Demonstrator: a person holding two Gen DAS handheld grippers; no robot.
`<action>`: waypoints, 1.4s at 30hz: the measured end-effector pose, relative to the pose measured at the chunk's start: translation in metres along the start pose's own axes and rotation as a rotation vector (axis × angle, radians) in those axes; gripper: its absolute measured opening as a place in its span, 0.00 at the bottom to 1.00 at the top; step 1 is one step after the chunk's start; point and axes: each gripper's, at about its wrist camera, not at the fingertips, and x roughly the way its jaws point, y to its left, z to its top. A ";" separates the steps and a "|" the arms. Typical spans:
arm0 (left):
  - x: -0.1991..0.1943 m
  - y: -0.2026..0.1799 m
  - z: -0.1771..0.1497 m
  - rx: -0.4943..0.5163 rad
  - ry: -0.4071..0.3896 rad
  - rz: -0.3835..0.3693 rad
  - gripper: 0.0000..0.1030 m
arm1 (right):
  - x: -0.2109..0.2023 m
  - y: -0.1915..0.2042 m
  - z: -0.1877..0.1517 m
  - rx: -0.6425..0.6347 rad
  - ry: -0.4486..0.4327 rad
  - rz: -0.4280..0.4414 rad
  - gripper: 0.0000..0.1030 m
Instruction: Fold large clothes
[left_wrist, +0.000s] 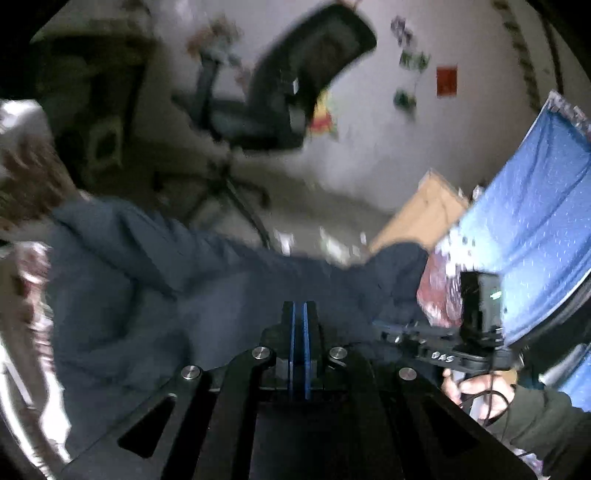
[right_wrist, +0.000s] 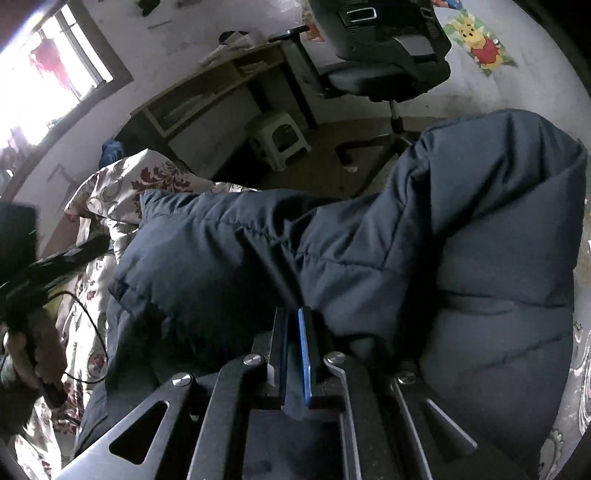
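Dark navy padded jacket (right_wrist: 332, 240) lies bunched on the bed, over a floral bedspread (right_wrist: 110, 184) patterned cream and red. In my right wrist view 1 thick quilted section rises at the right and folds over on itself; a long part, probably a sleeve, runs left toward the pillow end. Nothing lies flat yet.

Right gripper (right_wrist: 293, 354): the blue pads are close together with dark fabric caught between them, so I read it as clamped on a fold of the jacket. Left gripper (left_wrist: 299, 347): pads pressed together, almost no gap. The jacket (left_wrist: 184, 280) sits directly beyond the tips, but this view is motion-blurred and I cannot tell whether any cloth is pinched. The right gripper (left_wrist: 436, 339) shows at the right of the left view, hand on its handle, at the jacket's edge.

Step in hand, as I judge it: an early fold or a carry-over of 1 side, with the garment lifted and heaped, not squared.

Next move calls for spreading the bulk so the body lies flat, then drawing the held edge across toward the far side. Padding is thick and springy; I expect it to resist creasing and need pressing down.

Beyond the bed: office chair (right_wrist: 388, 55), small plastic stool (right_wrist: 280, 140), desk (right_wrist: 207, 99), a blue cloth (left_wrist: 524, 206) hanging at the right.
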 end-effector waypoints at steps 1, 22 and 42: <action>0.013 0.000 0.000 0.010 0.040 0.005 0.01 | -0.002 -0.001 -0.003 -0.015 0.002 -0.005 0.06; 0.085 -0.010 -0.050 0.232 0.081 0.290 0.01 | -0.025 0.026 0.028 -0.174 -0.266 -0.246 0.18; 0.050 0.067 0.024 -0.221 -0.088 0.348 0.00 | 0.012 -0.046 0.020 0.151 -0.243 -0.376 0.09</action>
